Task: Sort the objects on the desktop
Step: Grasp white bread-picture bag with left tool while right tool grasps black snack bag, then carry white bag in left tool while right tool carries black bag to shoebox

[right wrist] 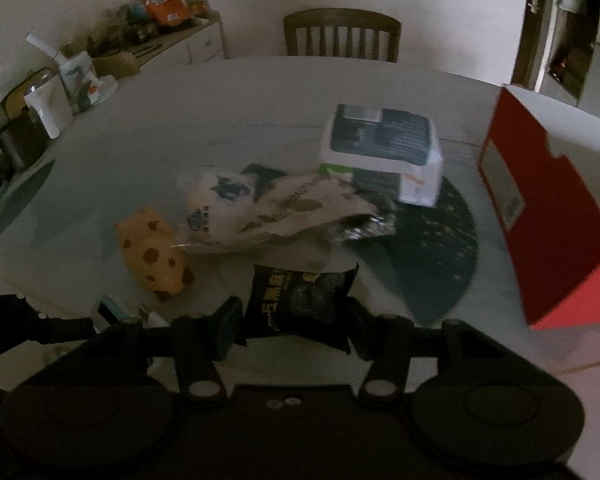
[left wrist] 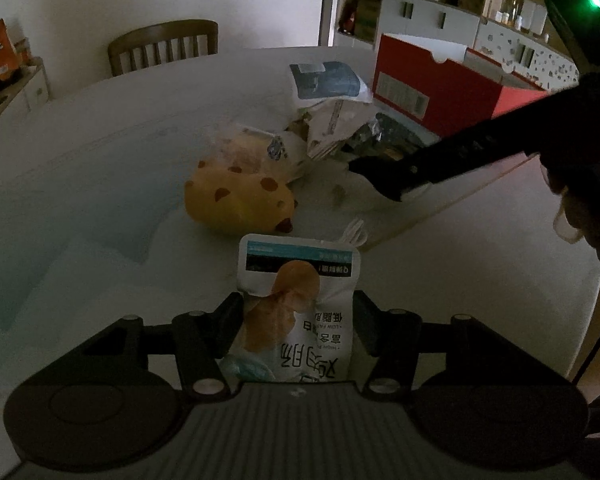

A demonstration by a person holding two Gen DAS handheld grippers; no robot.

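Left wrist view: the left gripper (left wrist: 296, 328) is closed narrow on a white snack pouch printed with a chicken-breast picture (left wrist: 296, 304), one black finger on each side of it; the pouch stands up out of the jaws above the pale round desk (left wrist: 80, 184). Just beyond the pouch lies a yellow cookie-shaped plush toy with brown spots (left wrist: 236, 200). Behind the toy is a heap of clear and paper wrappers (left wrist: 320, 136), topped by a white-and-blue carton (left wrist: 326, 80). A red cardboard box with a white inside (left wrist: 440, 92) stands at the far right, near the desk rim. The right gripper (left wrist: 380, 182) reaches in from the right over the heap. The desk's left half is open surface up to a brown wooden chair (left wrist: 164, 46) at the far edge.

Right wrist view: the right gripper (right wrist: 296, 320) is clamped on a black foil snack packet with pale lettering (right wrist: 300, 300), which is held between both fingers above the desk (right wrist: 260, 92). The plush toy (right wrist: 154, 254) lies to the left ahead, the wrapper heap (right wrist: 284, 208) straight ahead, the carton (right wrist: 380, 144) behind it on a dark round mat (right wrist: 440, 240). The red box (right wrist: 548, 216) stands close on the right, limiting room there. The far desk is open up to the chair (right wrist: 342, 34).
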